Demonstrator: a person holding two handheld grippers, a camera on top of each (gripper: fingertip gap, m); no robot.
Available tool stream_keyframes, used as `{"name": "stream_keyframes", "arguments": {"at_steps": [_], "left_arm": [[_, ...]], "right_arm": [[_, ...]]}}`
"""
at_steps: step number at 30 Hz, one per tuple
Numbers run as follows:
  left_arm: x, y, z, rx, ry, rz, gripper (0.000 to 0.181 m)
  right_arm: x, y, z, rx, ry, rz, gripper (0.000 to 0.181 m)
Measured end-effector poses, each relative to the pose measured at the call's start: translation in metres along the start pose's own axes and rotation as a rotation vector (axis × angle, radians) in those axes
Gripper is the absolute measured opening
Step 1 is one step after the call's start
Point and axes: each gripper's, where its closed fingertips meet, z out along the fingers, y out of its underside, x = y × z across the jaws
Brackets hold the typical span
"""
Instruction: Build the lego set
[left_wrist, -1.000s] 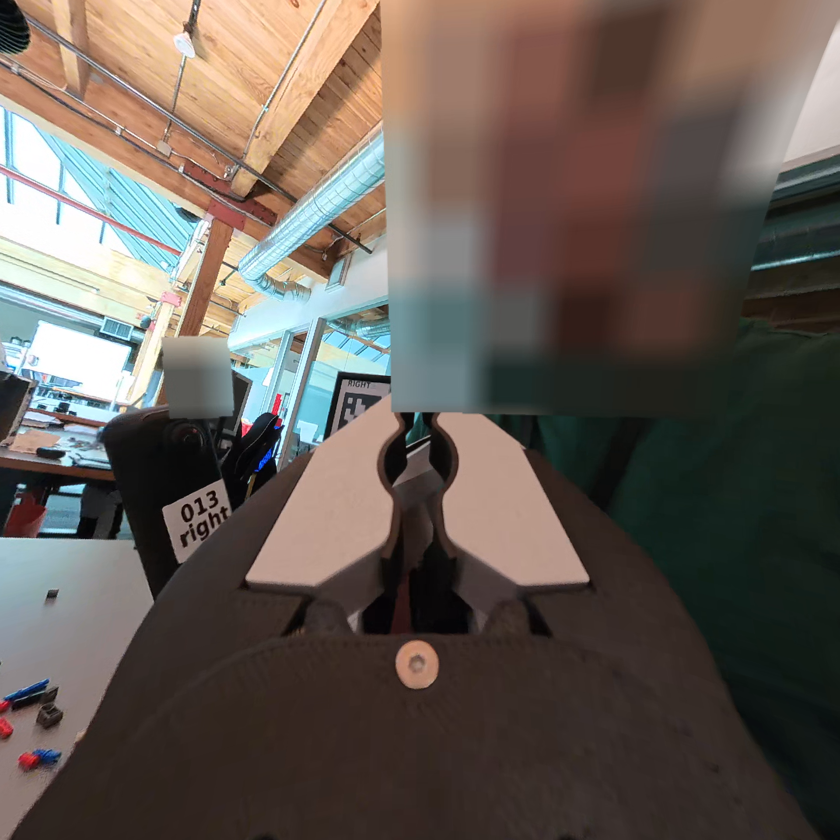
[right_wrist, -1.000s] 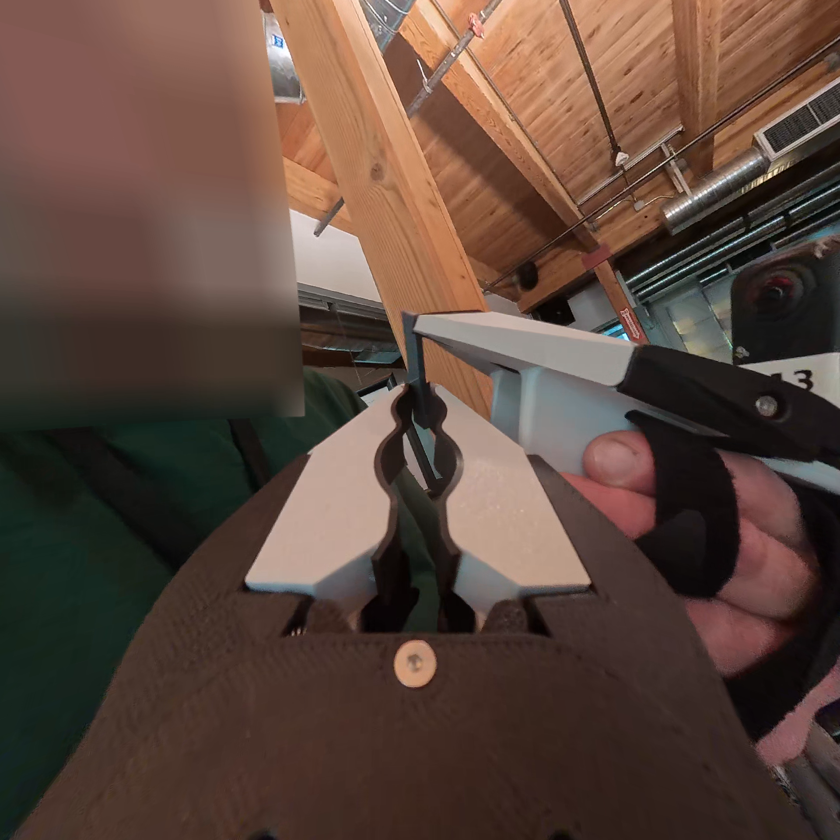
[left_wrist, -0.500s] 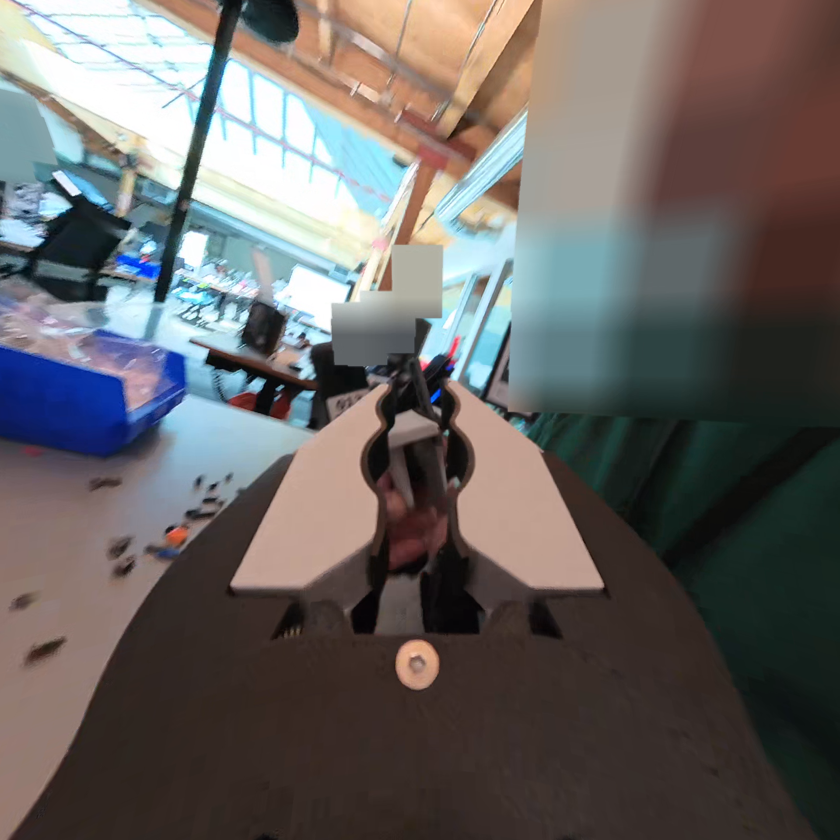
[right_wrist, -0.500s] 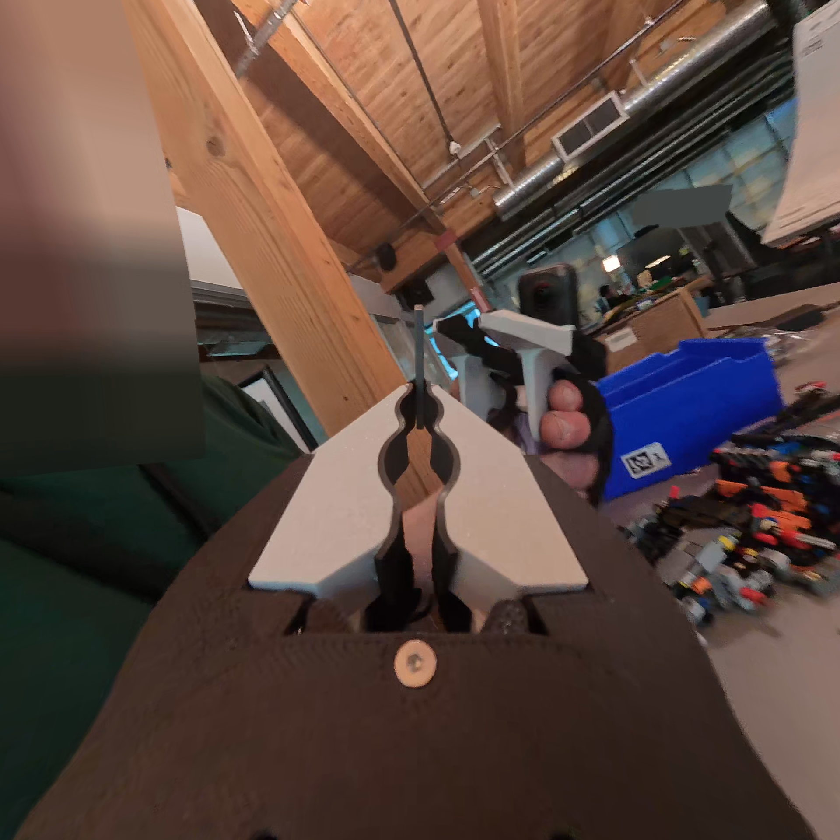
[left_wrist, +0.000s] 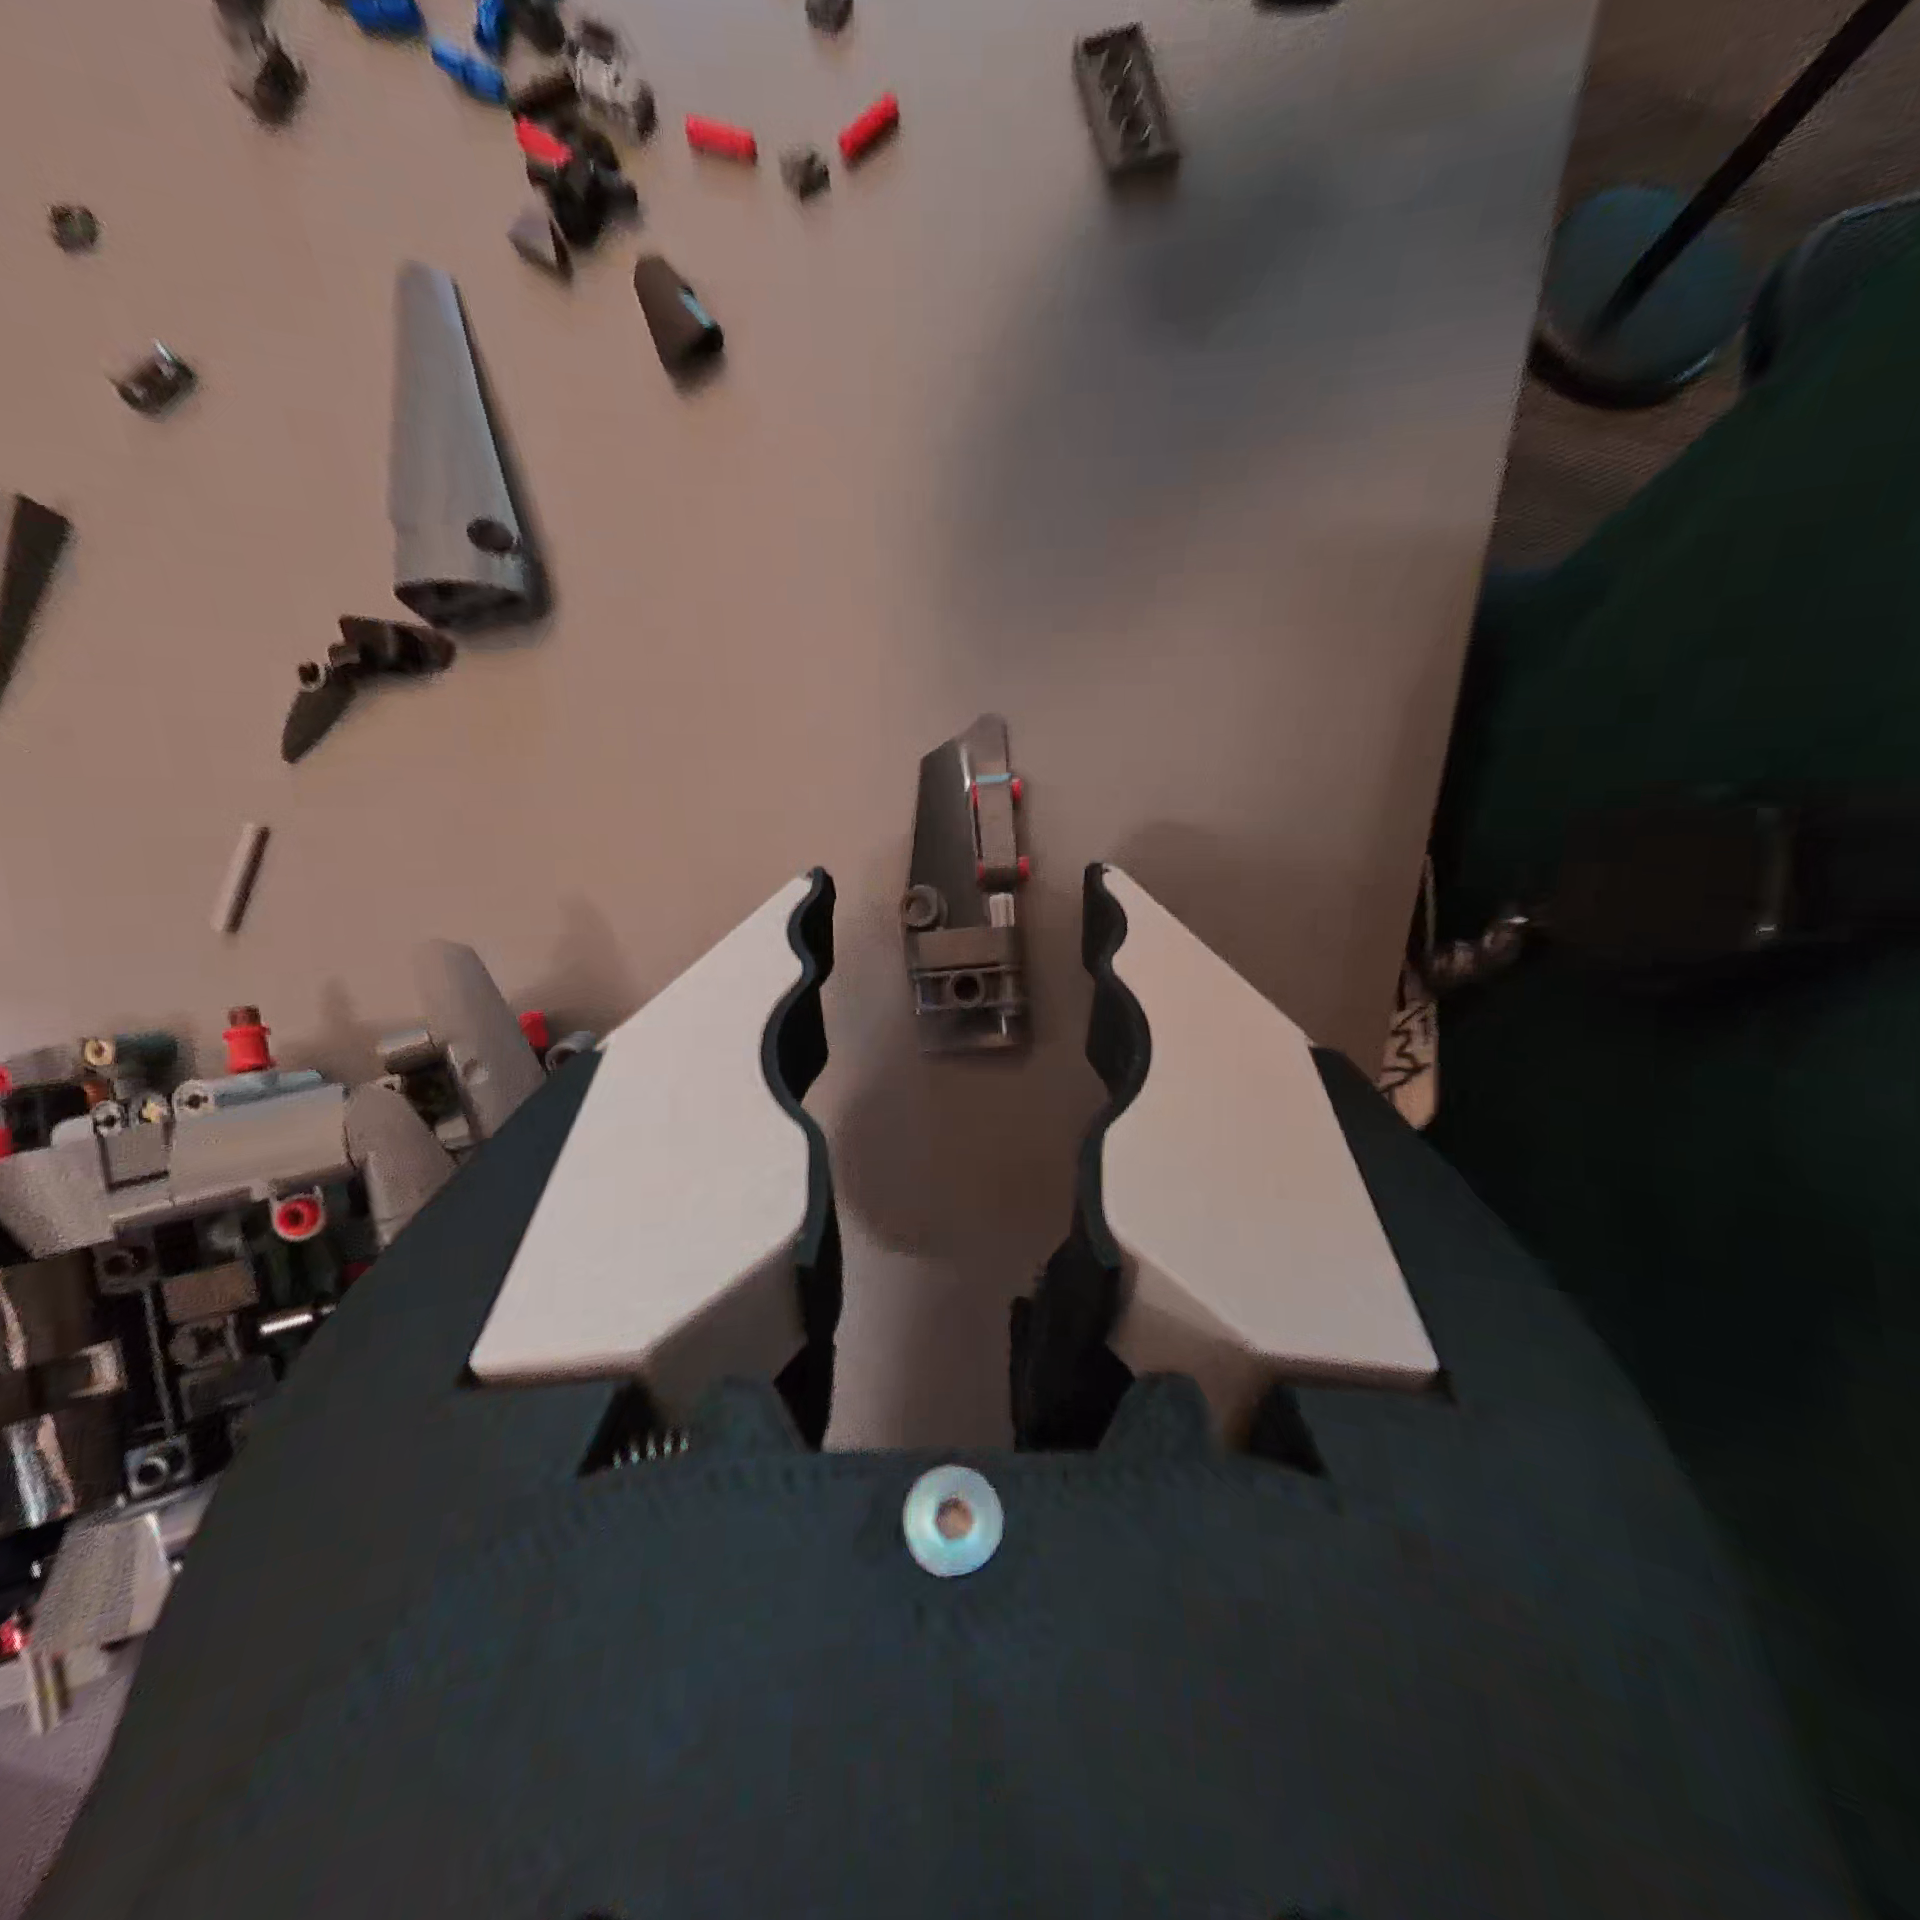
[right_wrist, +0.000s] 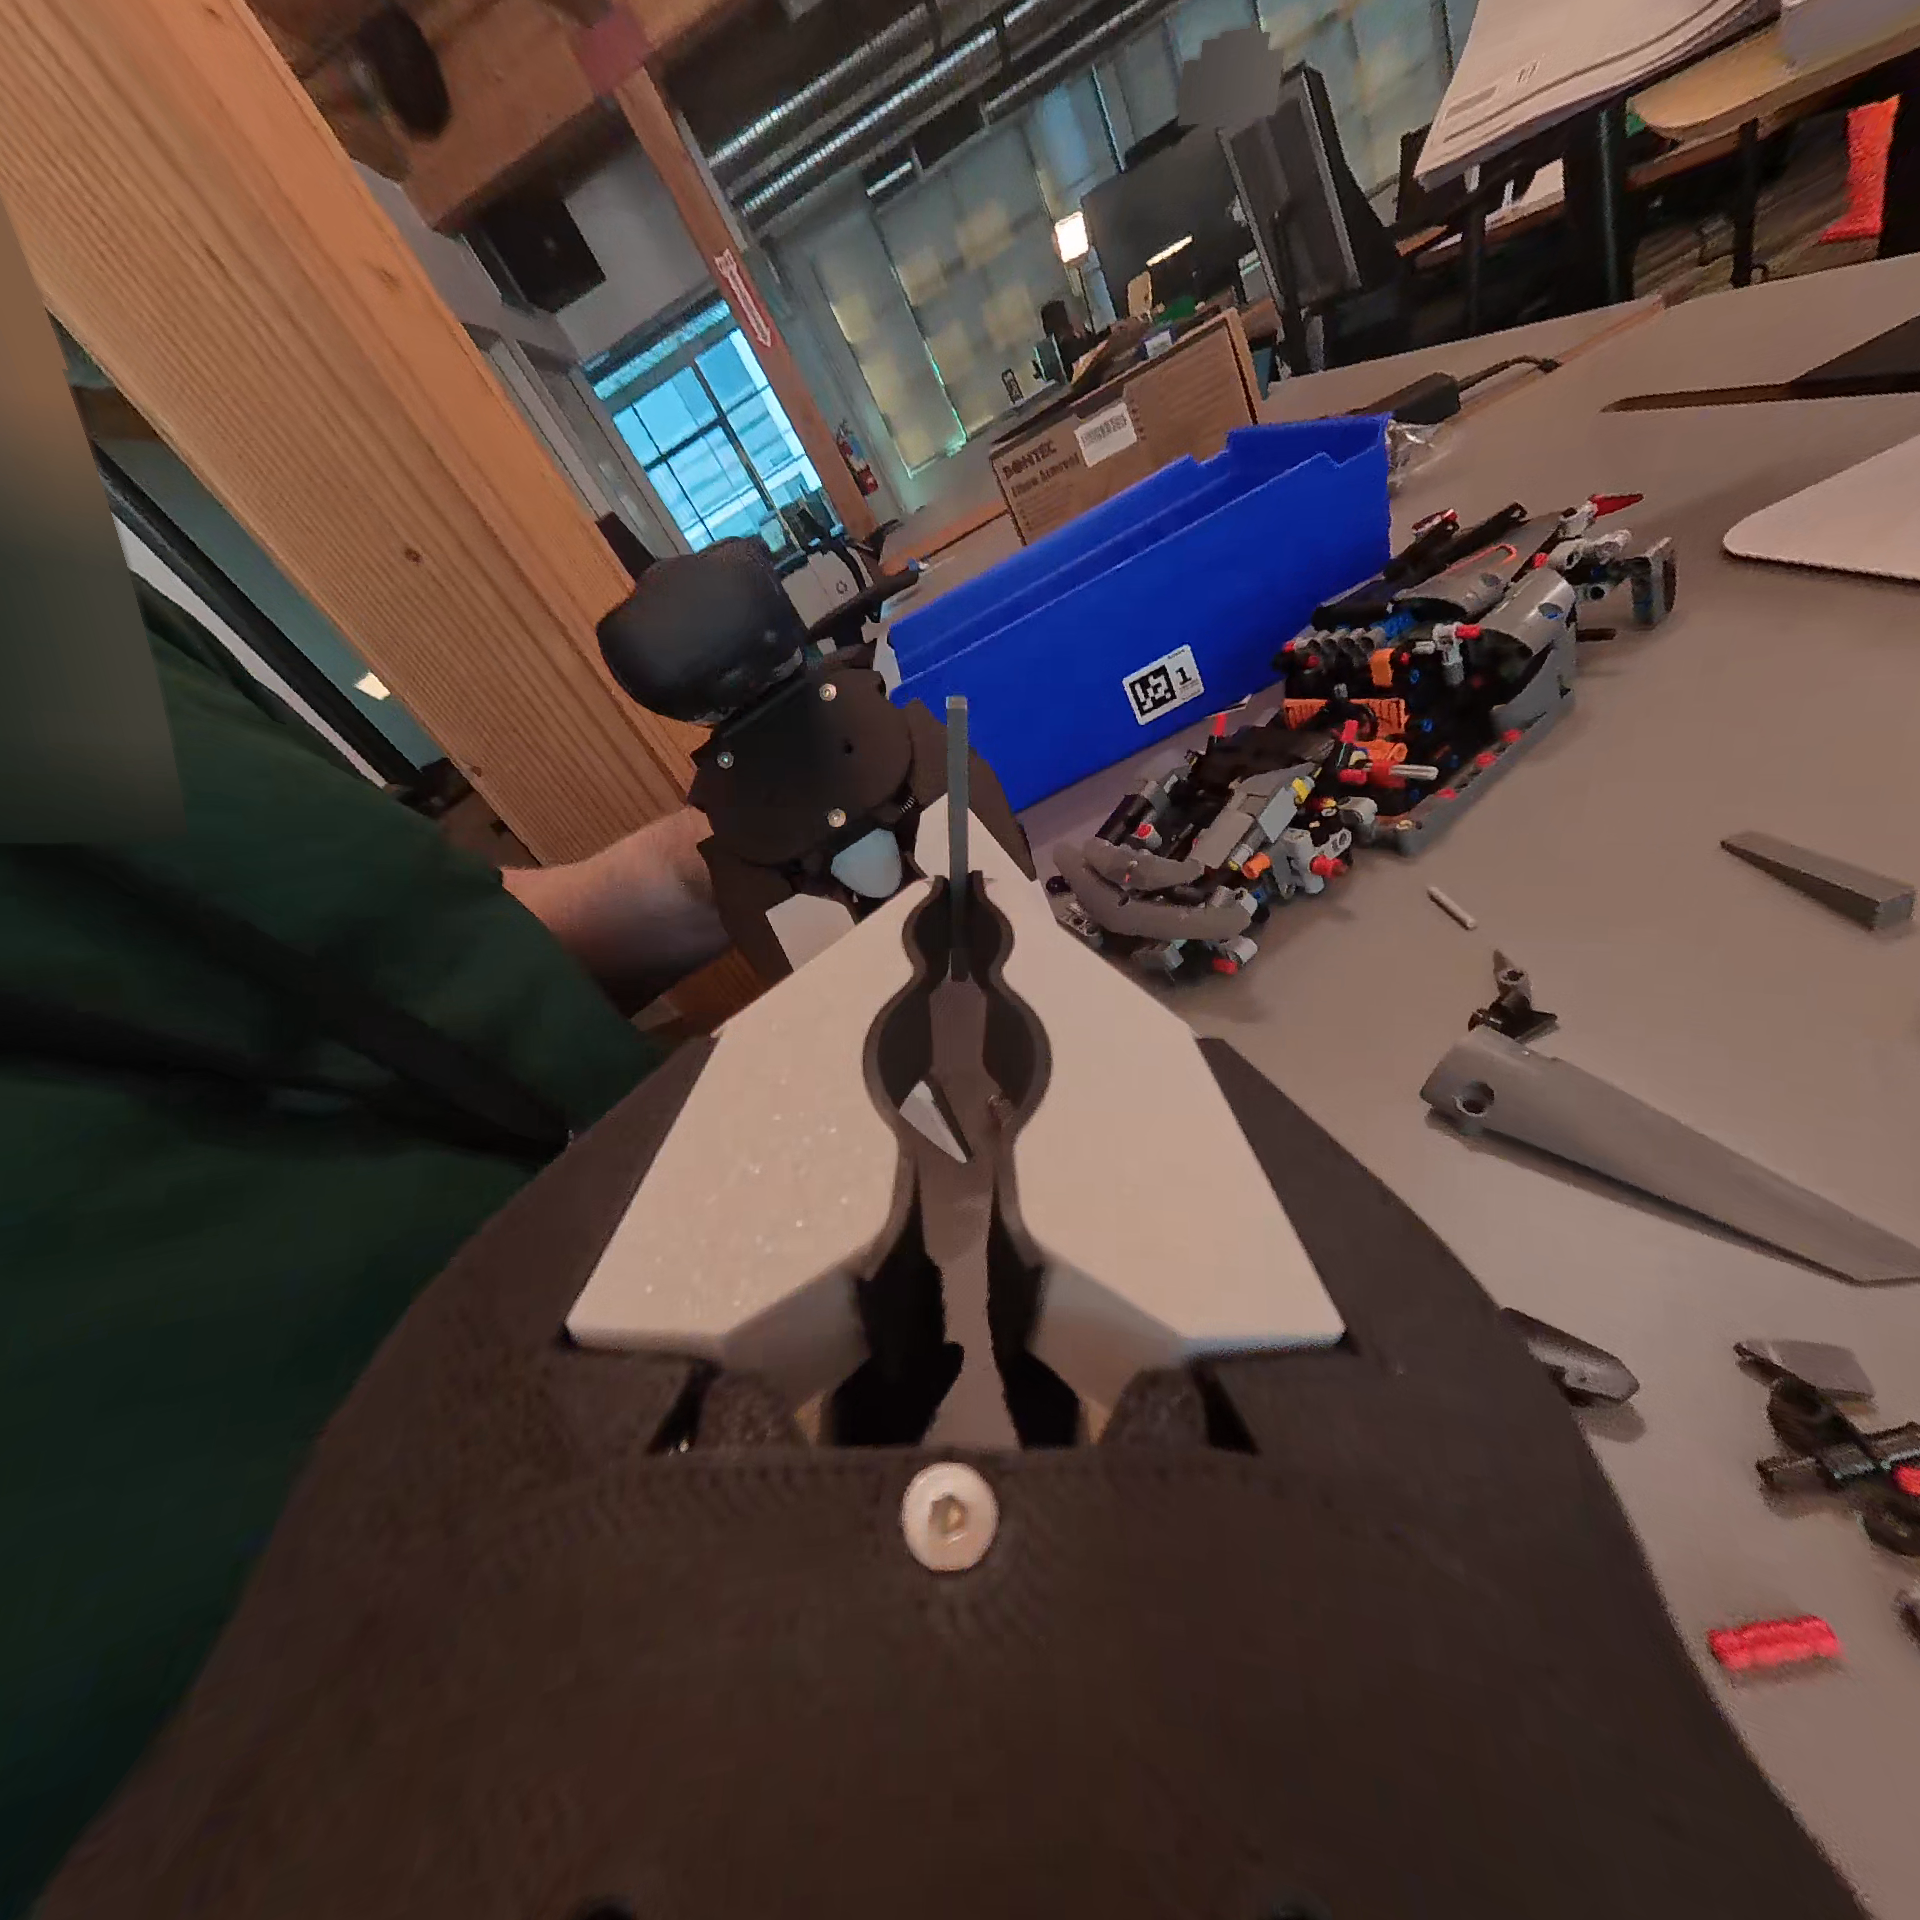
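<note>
Left gripper spread over a small assembly; a thin axle pinched by the right gripper.

In the left wrist view, the left gripper (left_wrist: 958, 883) is seen released above the table (left_wrist: 1195, 540), a small dark sub-assembly (left_wrist: 966, 904) lying flat just beyond its parted tips; the partly built model (left_wrist: 177, 1226) is found at lower left. In the right wrist view, the right gripper (right_wrist: 958, 888) is clenched on a thin grey axle (right_wrist: 957, 800) held upright, with the blue bin (right_wrist: 1132, 634) and a grey wedge panel (right_wrist: 1662, 1174) set on the table beyond.
</note>
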Motion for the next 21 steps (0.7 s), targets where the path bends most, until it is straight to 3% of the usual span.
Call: {"name": "stream_keyframes", "arguments": {"at_steps": [5,8,12,15,18,21], "left_arm": [[0.000,0.010,0.010,-0.048,-0.033,-0.009,0.026],[-0.001,0.009,0.010,-0.046,-0.036,-0.037,0.022],[0.000,-0.005,0.002,0.084,0.030,-0.180,0.022],[-0.001,-0.047,-0.030,0.440,0.178,-0.376,0.023],[-0.012,-0.086,-0.095,0.965,0.459,-0.592,0.022],[-0.025,-0.090,-0.132,1.266,0.681,-0.713,0.021]], "right_arm": [[-0.001,0.007,0.001,-0.016,0.005,-0.004,0.001],[-0.001,0.009,0.000,-0.021,0.008,-0.008,0.000],[0.000,0.009,-0.003,-0.051,0.041,-0.045,0.000],[-0.001,0.016,-0.003,-0.105,0.070,-0.090,0.001],[-0.021,0.010,0.004,-0.062,-0.029,-0.047,0.001],[-0.045,-0.008,0.017,0.030,-0.200,0.057,0.000]]}}
